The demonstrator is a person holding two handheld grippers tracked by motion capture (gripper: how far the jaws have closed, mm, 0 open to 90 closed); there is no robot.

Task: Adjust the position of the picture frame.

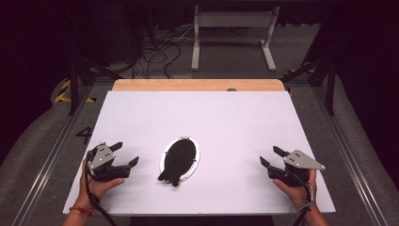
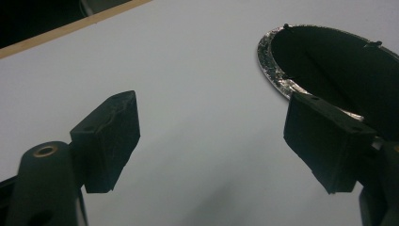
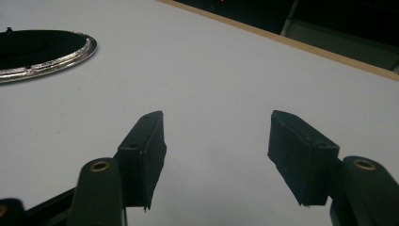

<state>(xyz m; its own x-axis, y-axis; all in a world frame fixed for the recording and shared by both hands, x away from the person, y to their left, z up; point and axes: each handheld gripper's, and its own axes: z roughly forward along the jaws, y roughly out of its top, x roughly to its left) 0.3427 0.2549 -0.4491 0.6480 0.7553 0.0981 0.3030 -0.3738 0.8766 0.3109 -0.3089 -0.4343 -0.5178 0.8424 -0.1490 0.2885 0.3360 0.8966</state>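
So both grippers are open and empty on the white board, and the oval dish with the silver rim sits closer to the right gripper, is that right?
Not quite. In the high view the oval dish lies nearer the left gripper than the right gripper. The rest holds: both are open and empty over the white board.

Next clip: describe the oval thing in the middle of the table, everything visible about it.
The oval frame lies flat on the white table, nearer the front edge, long axis slightly tilted. It has a thin, shiny, silvery rim with a rough glittery texture and small dark clips along it. Its inside is black and matte, and a dark tab juts out at the near end. Nothing touches it except the table; it sits between the two claws, closer to the left one.
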